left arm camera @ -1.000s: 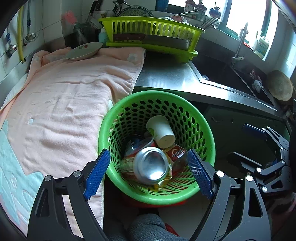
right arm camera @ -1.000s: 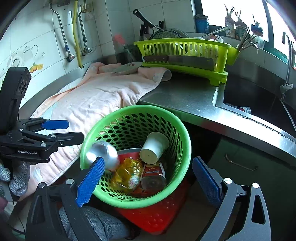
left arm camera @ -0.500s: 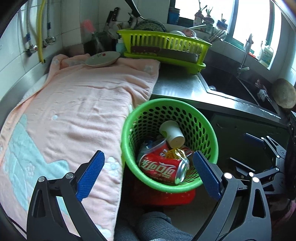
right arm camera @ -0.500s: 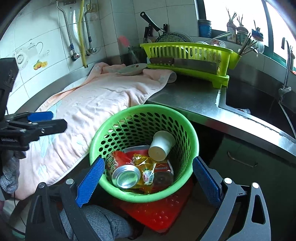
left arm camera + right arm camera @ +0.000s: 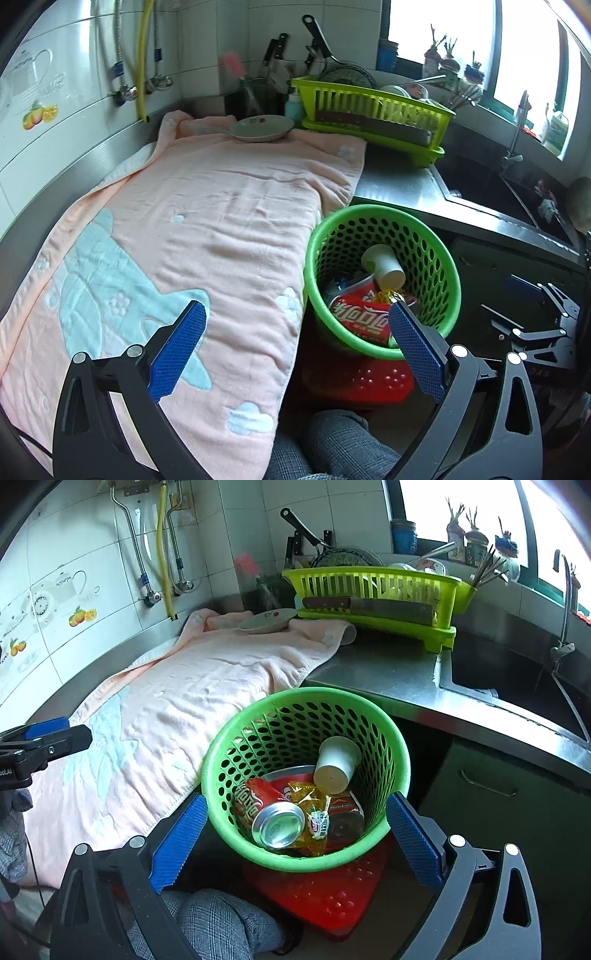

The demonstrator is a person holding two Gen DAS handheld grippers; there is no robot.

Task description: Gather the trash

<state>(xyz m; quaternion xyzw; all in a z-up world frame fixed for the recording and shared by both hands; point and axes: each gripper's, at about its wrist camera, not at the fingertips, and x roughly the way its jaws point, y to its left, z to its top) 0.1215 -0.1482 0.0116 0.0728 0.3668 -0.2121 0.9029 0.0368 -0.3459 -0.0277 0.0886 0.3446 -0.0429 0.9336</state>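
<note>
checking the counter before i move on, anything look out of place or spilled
No spill shows. The one odd thing: a large knife lies flat along the front ledge of the lime dish rack, outside its slots. The trash sits inside the green basket.

Left claw (image 5: 293,347): jaws standing wide apart, nothing between the blue pads (image 5: 177,350), having just been opening; pointing steeply downward. Right claw (image 5: 295,840): jaws also standing wide, pads (image 5: 413,838) pressing on nothing, angling downward. Person's knee (image 5: 214,919) in grey checked fabric showing beneath both.
</note>
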